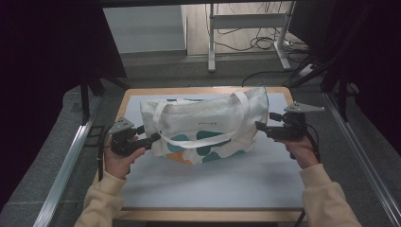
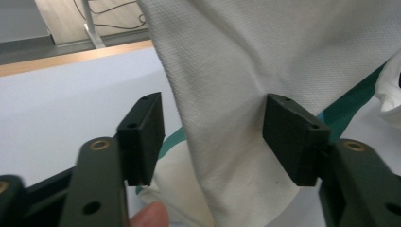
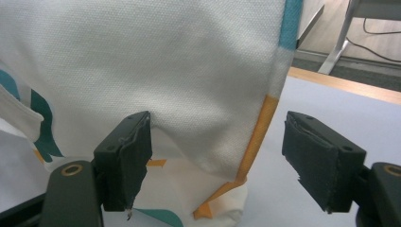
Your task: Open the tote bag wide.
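A cream tote bag with teal and orange shapes stands slumped on the white table mat; one handle strap droops across its front. My left gripper is at the bag's left lower corner. In the left gripper view the left gripper is open, with a fold of the bag between its jaws. My right gripper is at the bag's right edge. In the right gripper view the right gripper is open around the orange-trimmed side seam of the bag.
The mat lies on a wooden table top. Metal rails run along the left and right sides. Behind the table are white desk legs and floor cables. Bare mat lies in front of the bag.
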`<state>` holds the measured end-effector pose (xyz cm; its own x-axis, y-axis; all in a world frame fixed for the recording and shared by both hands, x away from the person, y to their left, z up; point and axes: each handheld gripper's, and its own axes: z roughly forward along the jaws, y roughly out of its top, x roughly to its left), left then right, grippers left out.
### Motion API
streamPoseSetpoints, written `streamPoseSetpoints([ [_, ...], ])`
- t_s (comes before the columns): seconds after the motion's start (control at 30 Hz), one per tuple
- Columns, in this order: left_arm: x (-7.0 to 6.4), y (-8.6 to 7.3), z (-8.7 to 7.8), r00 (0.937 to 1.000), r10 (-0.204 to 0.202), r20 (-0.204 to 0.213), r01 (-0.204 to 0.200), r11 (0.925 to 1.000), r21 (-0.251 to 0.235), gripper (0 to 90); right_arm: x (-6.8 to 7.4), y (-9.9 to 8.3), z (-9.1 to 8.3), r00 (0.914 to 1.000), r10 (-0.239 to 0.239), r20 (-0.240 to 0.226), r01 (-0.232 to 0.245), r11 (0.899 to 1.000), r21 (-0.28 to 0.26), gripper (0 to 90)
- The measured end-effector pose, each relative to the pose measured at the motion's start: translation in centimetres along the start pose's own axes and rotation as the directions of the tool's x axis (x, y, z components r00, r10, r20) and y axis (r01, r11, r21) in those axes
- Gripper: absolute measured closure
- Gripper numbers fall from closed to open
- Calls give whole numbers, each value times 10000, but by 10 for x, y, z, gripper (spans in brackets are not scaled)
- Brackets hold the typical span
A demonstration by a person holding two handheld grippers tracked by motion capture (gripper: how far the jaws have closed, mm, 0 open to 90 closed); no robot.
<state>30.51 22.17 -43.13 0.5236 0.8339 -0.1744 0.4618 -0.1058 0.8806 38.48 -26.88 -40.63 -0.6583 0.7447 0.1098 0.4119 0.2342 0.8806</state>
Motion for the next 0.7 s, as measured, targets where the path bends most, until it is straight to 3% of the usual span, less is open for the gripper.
streamPoseSetpoints([
  [0.23, -4, 0, 1, 9996, 237, 150, -237, 9997, -9, 545, 1, -4, 4, 9999, 26, -137, -25, 9999, 103, 326],
  [0.47, -5, -1, -1, 9992, 326, 214, -323, 9994, -126, 677, -2, -9, 4, 10000, 0, 10, -1, 9997, 224, 345],
  [0.7, -7, -2, 0, 9987, 421, 270, -418, 9990, -127, 742, 1, -8, 6, 9997, -227, -111, 229, 9997, 106, 434],
])
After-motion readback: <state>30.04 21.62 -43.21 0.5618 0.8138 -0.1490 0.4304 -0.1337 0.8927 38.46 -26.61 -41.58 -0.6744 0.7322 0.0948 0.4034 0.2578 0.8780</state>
